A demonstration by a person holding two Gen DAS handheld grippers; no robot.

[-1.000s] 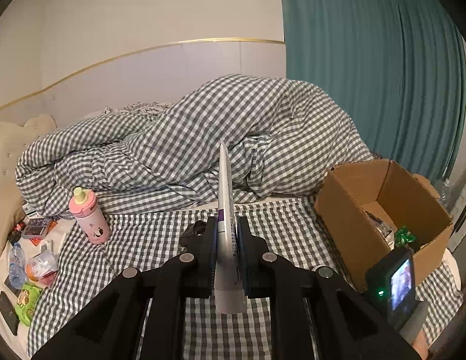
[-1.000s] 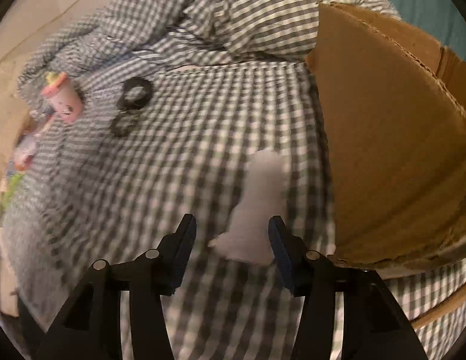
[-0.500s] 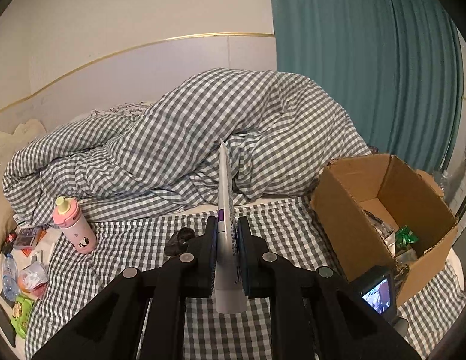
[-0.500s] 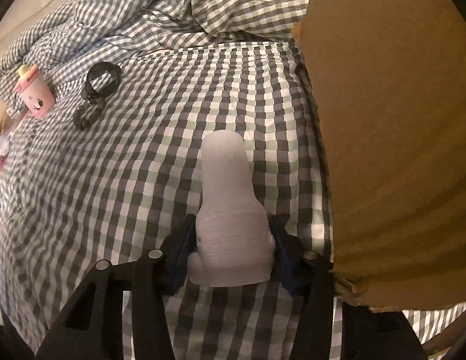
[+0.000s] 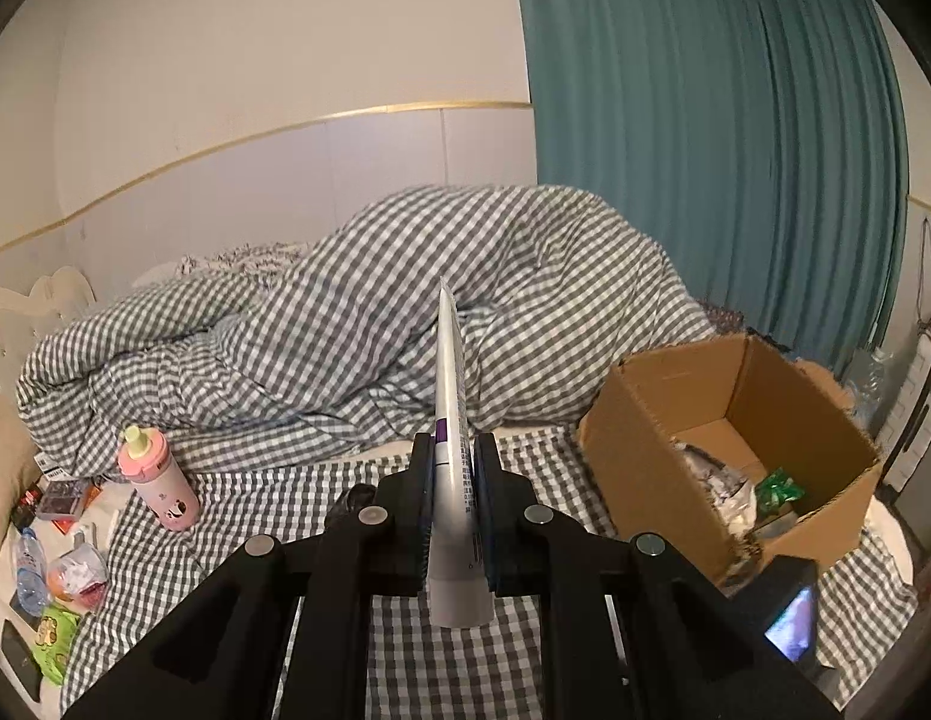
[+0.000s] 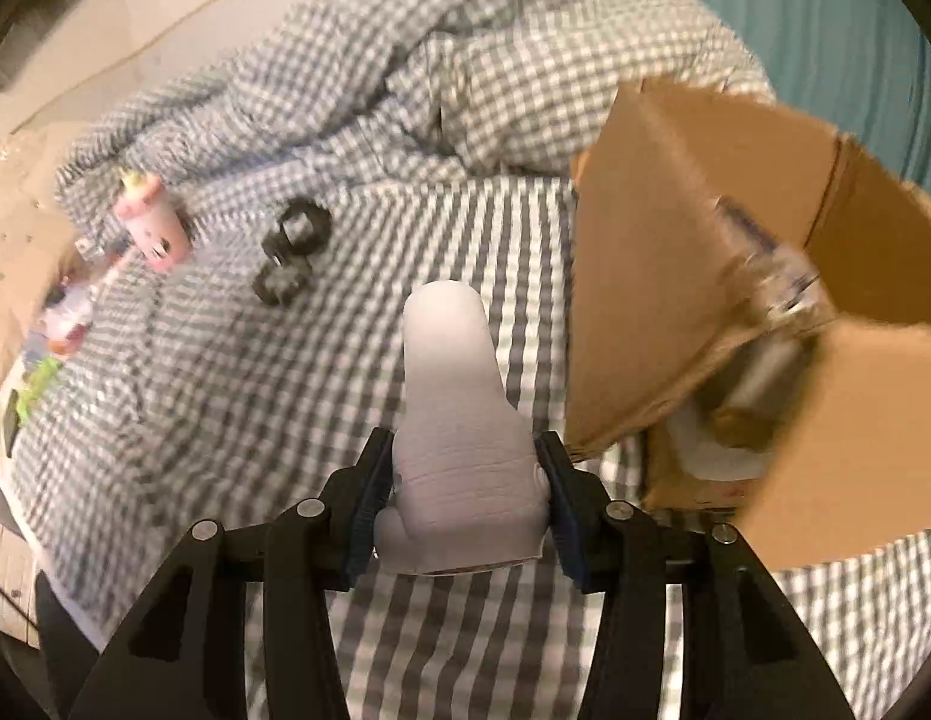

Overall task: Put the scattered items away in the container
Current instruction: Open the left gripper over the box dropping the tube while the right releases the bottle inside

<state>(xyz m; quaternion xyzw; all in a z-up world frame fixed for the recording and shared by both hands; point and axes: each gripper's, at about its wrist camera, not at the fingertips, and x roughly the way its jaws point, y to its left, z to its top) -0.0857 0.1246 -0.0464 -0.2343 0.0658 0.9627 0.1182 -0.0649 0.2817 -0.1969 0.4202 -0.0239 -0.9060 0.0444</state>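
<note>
My left gripper (image 5: 453,474) is shut on a white tube (image 5: 450,396) with a purple band, held edge-on above the checked bed. To its right an open cardboard box (image 5: 639,468) holds wrappers and a green packet. My right gripper (image 6: 462,480) is shut on a pale grey rounded figure (image 6: 456,396), lifted off the sheet just left of the cardboard box (image 6: 639,276). The right wrist view is blurred by motion.
A pink bottle (image 5: 156,480) stands on the sheet at the left, and again pink bottle (image 6: 153,222). Black rings (image 6: 291,258) lie near it. Packets and a small water bottle (image 5: 30,564) crowd the bed's left edge. A bunched checked duvet (image 5: 375,312) fills the back; teal curtain (image 5: 705,150) behind the box.
The right gripper closed on the grey figure and lifted it beside the box, so the box's inside shows. The left gripper rose with the tube; the right gripper's screen dropped low.
</note>
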